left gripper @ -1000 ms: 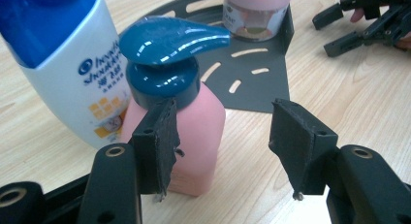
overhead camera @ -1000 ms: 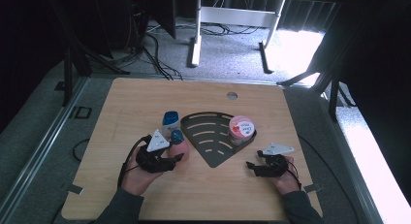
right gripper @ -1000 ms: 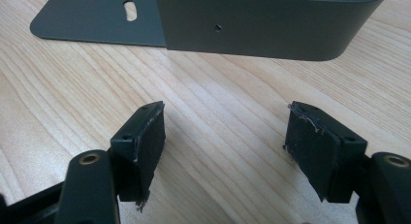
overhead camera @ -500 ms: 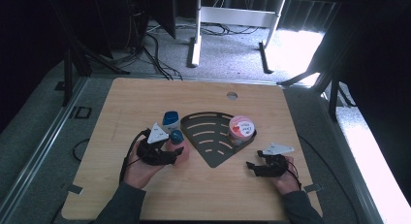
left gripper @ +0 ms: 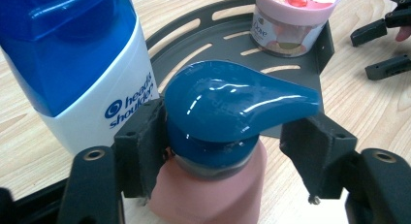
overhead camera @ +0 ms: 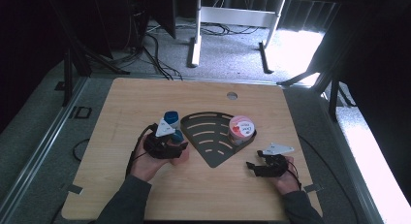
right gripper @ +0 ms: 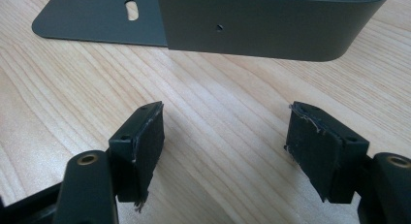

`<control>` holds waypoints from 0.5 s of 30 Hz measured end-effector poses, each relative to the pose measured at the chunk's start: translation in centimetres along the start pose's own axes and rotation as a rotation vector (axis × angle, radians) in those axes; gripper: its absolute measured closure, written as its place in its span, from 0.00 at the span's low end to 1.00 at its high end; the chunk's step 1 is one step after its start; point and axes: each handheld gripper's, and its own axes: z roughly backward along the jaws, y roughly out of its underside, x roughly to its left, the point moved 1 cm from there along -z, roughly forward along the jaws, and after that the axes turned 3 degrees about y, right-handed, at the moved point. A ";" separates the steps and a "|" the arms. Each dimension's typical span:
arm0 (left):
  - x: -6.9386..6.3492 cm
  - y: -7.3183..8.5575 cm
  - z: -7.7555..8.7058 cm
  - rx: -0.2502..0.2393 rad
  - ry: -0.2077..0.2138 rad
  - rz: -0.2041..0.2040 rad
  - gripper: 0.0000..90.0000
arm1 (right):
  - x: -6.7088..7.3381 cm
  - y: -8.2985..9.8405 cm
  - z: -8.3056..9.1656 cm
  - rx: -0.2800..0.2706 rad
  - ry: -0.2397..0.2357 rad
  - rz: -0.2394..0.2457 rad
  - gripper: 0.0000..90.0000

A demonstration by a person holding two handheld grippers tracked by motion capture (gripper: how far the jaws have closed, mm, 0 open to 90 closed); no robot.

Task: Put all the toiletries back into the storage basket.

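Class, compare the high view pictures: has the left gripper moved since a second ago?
Yes. The left gripper has slid slightly down-left, away from the dark slotted tray, toward the table's near edge; its fingers have been opening around the pump bottle.

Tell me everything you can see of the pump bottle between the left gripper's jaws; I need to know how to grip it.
The pump bottle stands upright on the wooden table, beside a white and blue shampoo bottle and just off the dark slotted tray. Its body looks like matte pink plastic; its glossy teal pump head has a spout tapering toward the tray. The left gripper straddles the pump's neck: one pad sits against it, the other stands clear. Its jaws have just closed slightly.
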 end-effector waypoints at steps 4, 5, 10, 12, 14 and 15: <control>0.4 0.1 -0.1 -0.015 0.013 0.030 0.43 | 0.0 0.0 0.0 -0.001 -0.001 -0.001 0.32; 0.4 0.1 -0.1 -0.015 0.014 0.033 0.44 | 0.0 0.0 0.0 -0.001 -0.001 -0.001 0.32; 0.6 0.0 -0.3 -0.014 0.013 0.042 0.46 | 0.0 0.0 0.0 -0.001 -0.001 -0.001 0.32; 0.6 0.0 -0.4 -0.014 0.008 0.049 0.48 | 0.0 0.0 0.0 0.000 0.000 0.000 0.32; 0.6 0.0 -0.4 -0.014 0.008 0.049 0.49 | 0.0 0.0 0.0 0.000 0.000 -0.001 0.32; 0.7 0.0 -0.5 -0.011 0.007 0.047 0.51 | 0.0 0.0 0.0 -0.001 -0.001 -0.001 0.32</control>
